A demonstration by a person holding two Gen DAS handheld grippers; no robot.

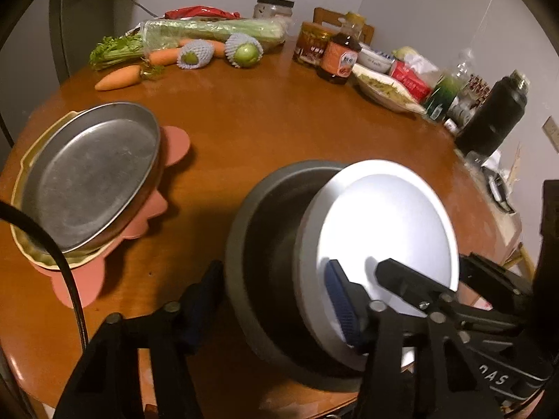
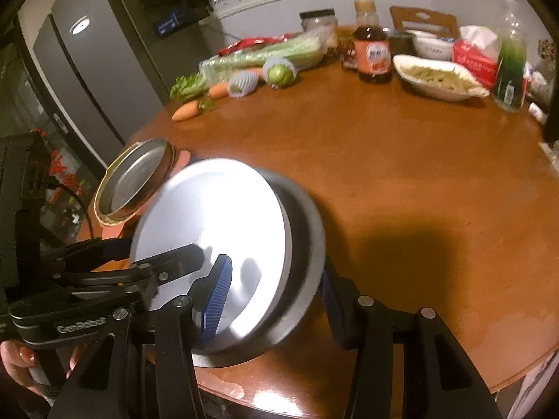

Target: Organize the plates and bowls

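A white plate point(image 1: 391, 216) point(image 2: 209, 209) sits tilted inside a wider dark grey bowl point(image 1: 265, 216) point(image 2: 311, 230) at the near edge of the round wooden table point(image 1: 262, 122). My left gripper point(image 1: 272, 269) point(image 2: 157, 248) straddles the pair's left rims, one finger outside the bowl and the blue pad over the plate. My right gripper point(image 2: 276, 267) point(image 1: 429, 269) straddles the right rims the same way. White surface shows between each inner pad and the plate's rim, so both read as open. To the left, a steel plate point(image 1: 91, 174) point(image 2: 136, 178) lies on a cream dish and a pink scalloped plate point(image 1: 174, 143).
Along the far edge lie carrots point(image 1: 118, 78), celery point(image 1: 209, 31) and two net-wrapped green fruits point(image 1: 244, 50). Jars, a sauce bottle point(image 1: 340, 56), a dish of food point(image 2: 440, 78) and a black flask point(image 1: 492, 118) line the right. A fridge point(image 2: 87, 70) stands left. A hand point(image 2: 21, 359) holds the left gripper.
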